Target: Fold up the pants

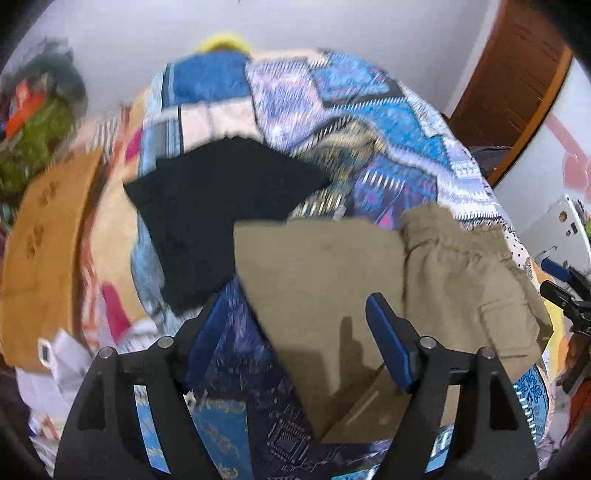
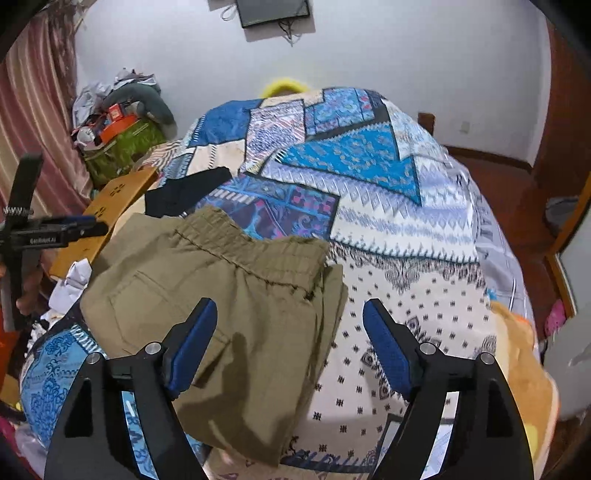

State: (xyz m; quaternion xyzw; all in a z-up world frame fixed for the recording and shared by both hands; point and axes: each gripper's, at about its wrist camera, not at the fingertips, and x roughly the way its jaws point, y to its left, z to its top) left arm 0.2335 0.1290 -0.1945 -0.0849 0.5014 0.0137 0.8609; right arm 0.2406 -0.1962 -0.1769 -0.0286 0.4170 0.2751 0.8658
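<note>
1. The olive pants (image 2: pixel 221 295) are lying folded on the patchwork bedspread (image 2: pixel 369 192), near the bed's near left edge, with the elastic waistband facing the far end.
2. The left gripper (image 1: pixel 295 332) is hanging over the folded leg end, its blue pads wide apart and gripping nothing.
3. The right gripper (image 2: pixel 286 343) is hovering over the pants' right edge, likewise spread wide with nothing pinched; cloth is lying below its left pad.
4. A black garment (image 1: pixel 221 206) is lying just beyond the pants, toward the bed's left edge.
5. A green bag (image 2: pixel 122 147) is sitting by the far left corner, with an orange box (image 2: pixel 118 122) and crumpled clothes piled on top.
6. A wooden board (image 2: pixel 122 199) is leaning along the bed's left edge; striped curtains (image 2: pixel 33 110) are hanging behind.
7. A dark screen (image 2: pixel 273 11) is hanging on the white wall.
</note>
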